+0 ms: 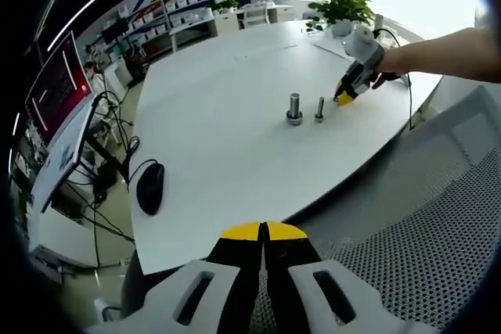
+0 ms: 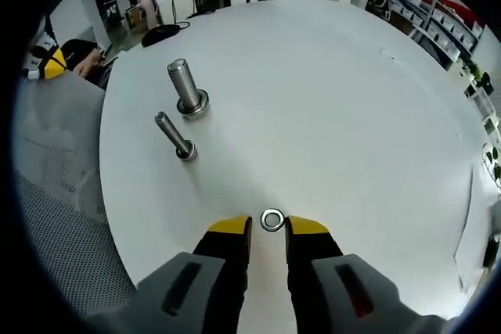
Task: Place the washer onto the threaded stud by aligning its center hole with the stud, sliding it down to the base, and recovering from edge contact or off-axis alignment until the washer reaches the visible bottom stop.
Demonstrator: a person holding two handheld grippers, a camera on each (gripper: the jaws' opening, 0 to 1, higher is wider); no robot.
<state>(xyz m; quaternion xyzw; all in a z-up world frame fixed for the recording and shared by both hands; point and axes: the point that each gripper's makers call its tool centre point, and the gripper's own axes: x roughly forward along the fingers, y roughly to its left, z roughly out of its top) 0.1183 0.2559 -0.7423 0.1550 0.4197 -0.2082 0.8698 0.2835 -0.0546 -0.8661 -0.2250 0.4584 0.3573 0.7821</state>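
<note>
Left gripper view: no readable writing; the left claw (image 1: 264, 232) is pressed together, empty, short of the desk (image 1: 219, 154). Right gripper view: the right claw (image 2: 268, 227) stands slightly apart around the washer (image 2: 272, 220), lying flat, well apart from the thick stud (image 2: 186, 88) and thin stud (image 2: 174, 136).

A white table (image 2: 352, 115) carries two upright studs (image 2: 186, 90) (image 2: 175, 138), a washer (image 2: 272, 220) at their four o'clock, and a mouse (image 1: 149, 187).

The table (image 2: 352, 99) is plain white, carrying 2 silver-grey metal studs (image 2: 186, 87) and a shiny silver washer (image 2: 272, 220). The right gripper (image 2: 268, 228) has yellow tips on black jaws and a pale grey body. A black mouse (image 1: 149, 186) lies on the table.
</note>
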